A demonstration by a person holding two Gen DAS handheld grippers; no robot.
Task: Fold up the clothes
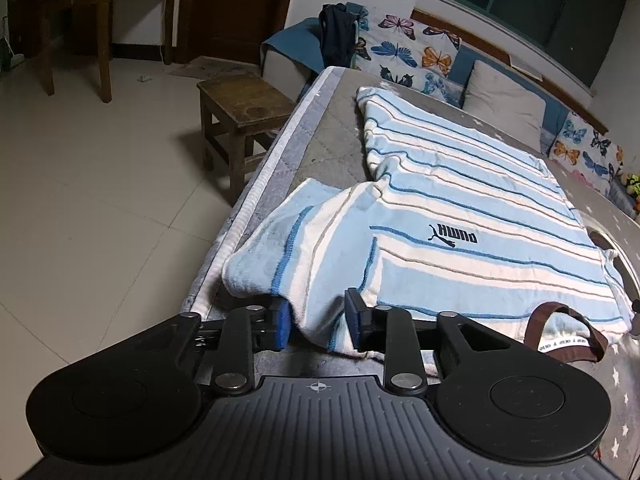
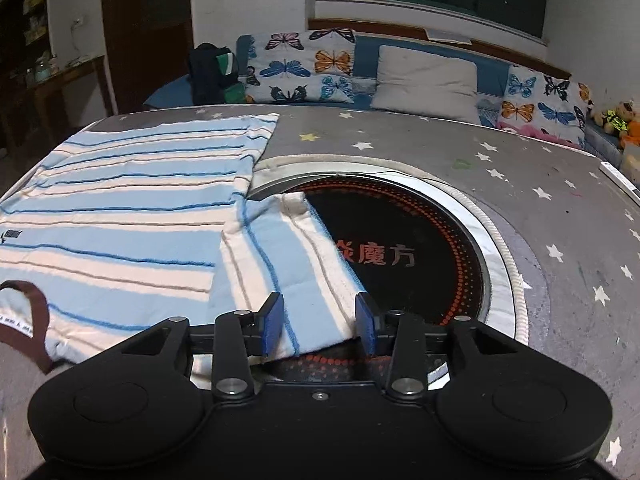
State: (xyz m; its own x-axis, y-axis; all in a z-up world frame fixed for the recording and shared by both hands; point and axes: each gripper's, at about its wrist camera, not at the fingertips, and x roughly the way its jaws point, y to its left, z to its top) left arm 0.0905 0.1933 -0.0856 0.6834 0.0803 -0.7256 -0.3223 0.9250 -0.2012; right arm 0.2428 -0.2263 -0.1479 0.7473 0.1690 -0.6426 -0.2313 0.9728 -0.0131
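The striped shirt (image 1: 460, 200) is lying spread flat on the table (image 2: 540, 184), each sleeve sitting between a released gripper's parted jaws, left gripper (image 1: 316, 320) and right gripper (image 2: 320, 324), both at six o'clock; grips should be closing evenly on the sleeve hems.

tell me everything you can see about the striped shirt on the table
The shirt is a short-sleeved knit in pale blue and cream bands with thin dark-blue and tan lines, a brown collar and a small black chest logo. It lies flat, front up, on the grey table, one sleeve over the round black hob.
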